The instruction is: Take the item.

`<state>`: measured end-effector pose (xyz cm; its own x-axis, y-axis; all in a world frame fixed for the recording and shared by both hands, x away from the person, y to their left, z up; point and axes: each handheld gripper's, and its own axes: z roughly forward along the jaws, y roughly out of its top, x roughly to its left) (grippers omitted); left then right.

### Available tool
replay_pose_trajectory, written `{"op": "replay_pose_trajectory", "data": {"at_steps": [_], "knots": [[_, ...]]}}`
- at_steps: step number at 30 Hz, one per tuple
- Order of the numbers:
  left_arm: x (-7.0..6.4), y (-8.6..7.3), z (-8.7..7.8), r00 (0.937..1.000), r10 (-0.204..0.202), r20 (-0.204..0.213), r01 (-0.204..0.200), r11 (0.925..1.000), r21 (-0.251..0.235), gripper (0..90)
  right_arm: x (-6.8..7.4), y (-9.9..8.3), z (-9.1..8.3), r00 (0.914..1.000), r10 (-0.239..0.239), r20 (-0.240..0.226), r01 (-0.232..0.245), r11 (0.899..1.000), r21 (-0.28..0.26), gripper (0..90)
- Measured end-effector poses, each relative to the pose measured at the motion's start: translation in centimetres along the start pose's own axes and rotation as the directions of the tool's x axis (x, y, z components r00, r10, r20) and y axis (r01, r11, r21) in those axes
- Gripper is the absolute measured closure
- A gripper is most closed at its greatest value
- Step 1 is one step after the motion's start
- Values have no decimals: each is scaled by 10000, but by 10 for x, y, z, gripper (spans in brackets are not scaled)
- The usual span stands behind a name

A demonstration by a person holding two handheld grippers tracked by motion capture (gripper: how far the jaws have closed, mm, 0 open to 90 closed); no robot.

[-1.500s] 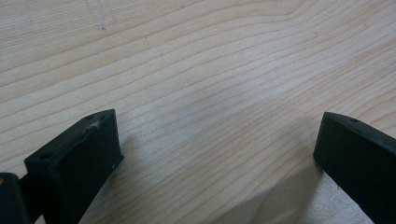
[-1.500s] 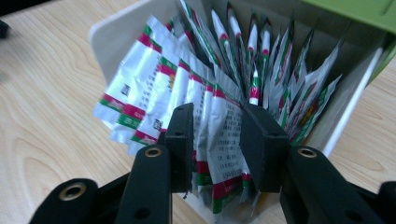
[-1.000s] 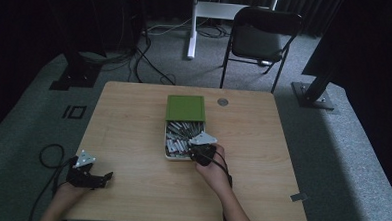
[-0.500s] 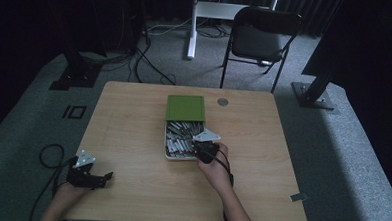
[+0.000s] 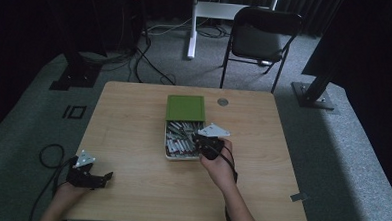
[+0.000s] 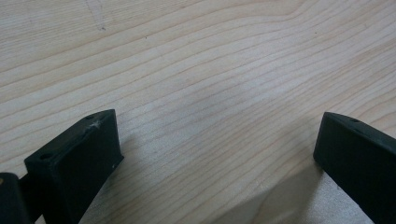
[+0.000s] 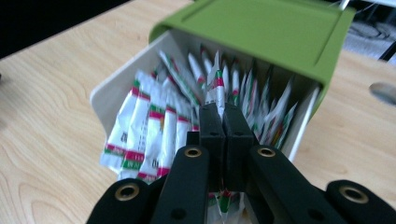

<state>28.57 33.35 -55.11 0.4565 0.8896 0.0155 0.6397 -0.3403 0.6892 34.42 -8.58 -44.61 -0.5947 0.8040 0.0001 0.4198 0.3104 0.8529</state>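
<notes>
A white box (image 5: 166, 150) with its green lid (image 5: 185, 107) slid back stands mid-table, full of red, green and white sachets (image 5: 180, 140). My right gripper (image 5: 203, 142) is at the box's near right corner. In the right gripper view its jaws (image 7: 223, 112) are pressed together on one upright sachet (image 7: 216, 79), which sticks out above and below them, with the other sachets (image 7: 154, 126) and the lid (image 7: 261, 28) behind. My left gripper (image 5: 97, 179) rests at the table's near left edge, wide open (image 6: 215, 140) over bare wood.
A round metal grommet (image 5: 222, 101) is set in the tabletop right of the lid. Beyond the table's far edge stands a folding chair (image 5: 259, 38). A black cable (image 5: 47, 156) loops on the floor by the left hand.
The right gripper has shifted slightly right and away from me at the box's corner, staying shut. The left gripper has not moved.
</notes>
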Motion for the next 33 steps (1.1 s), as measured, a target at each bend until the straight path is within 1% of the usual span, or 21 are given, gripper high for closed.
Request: {"op": "replay_pose_trajectory", "data": {"at_steps": [3, 5, 11, 13, 14, 15, 16, 17, 19, 21, 22, 24, 25, 26, 28, 29, 30, 31, 33], "knots": [[0, 0, 0, 10000, -2, 2, 2, 10000, 1, 14, -2, 6, -5, 9999, 106, -51, -107, 9997, -233, 897], [0, 0, 0, 10000, 3, 0, -3, 10000, 3, 14, -5, 9, -9, 9993, 364, -110, -369, 9981, -488, 898], [0, 0, 0, 10000, 4, -1, -4, 10000, 1, 14, -15, 21, -19, 9965, 787, -276, -810, 9920, -970, 899], [0, 0, 0, 10000, -2, 1, 2, 10000, 0, 14, -19, 24, -24, 9954, 921, -265, -946, 9878, -1235, 899], [0, 0, 0, 10000, -1, 2, 1, 10000, 1, 14, -22, 26, -26, 9949, 970, -277, -997, 9867, -1285, 899], [0, 0, 0, 10000, -2, 3, 2, 10000, 2, 14, -24, 27, -28, 9941, 1057, -244, -1081, 9834, -1459, 899], [0, 0, 0, 10000, -3, 2, 3, 10000, 1, 14, -26, 28, -30, 9934, 1115, -283, -1146, 9815, -1533, 899], [0, 0, 0, 10000, -2, 4, 2, 10000, 4, 14, -28, 29, -32, 9913, 1266, -356, -1308, 9776, -1648, 899], [0, 0, 0, 10000, -2, 3, 2, 10000, 4, 14, -33, 29, -37, 9912, 1323, -107, -1319, 9739, -1845, 899], [0, 0, 0, 10000, -1, 5, 1, 10000, 5, 14, -38, 29, -40, 9894, 1454, -21, -1428, 9693, -2002, 899], [0, 0, 0, 10000, -1, 4, 1, 10000, 2, 14, -41, 29, -42, 9892, 1458, 135, -1402, 9697, -1999, 899], [0, 0, 0, 10000, -3, 2, 3, 10000, 2, 14, -46, 28, -44, 9873, 1573, 232, -1492, 9672, -2057, 899], [0, 0, 0, 10000, -1, 1, 1, 10000, 2, 14, -49, 28, -45, 9869, 1577, 333, -1478, 9677, -2042, 899], [0, 0, 0, 10000, -3, -1, 3, 10000, 0, 14, -53, 27, -45, 9848, 1691, 388, -1574, 9648, -2108, 899], [0, 0, 0, 10000, 2, 1, -2, 10000, 1, 14, -59, 25, -45, 9835, 1684, 656, -1522, 9674, -2022, 899], [0, 0, 0, 10000, 3, 2, -3, 10000, 4, 14, -62, 23, -45, 9812, 1782, 739, -1600, 9658, -2043, 899], [0, 0, 0, 10000, 5, 3, -5, 10000, 6, 14, -65, 21, -44, 9807, 1779, 812, -1597, 9682, -1925, 899], [0, 0, 0, 10000, 8, 3, -8, 10000, 8, 14, -68, 19, -43, 9783, 1859, 910, -1659, 9672, -1923, 899], [0, 0, 0, 10000, 6, 2, -6, 10000, 9, 14, -73, 14, -40, 9757, 1910, 1069, -1700, 9689, -1800, 899]]}}
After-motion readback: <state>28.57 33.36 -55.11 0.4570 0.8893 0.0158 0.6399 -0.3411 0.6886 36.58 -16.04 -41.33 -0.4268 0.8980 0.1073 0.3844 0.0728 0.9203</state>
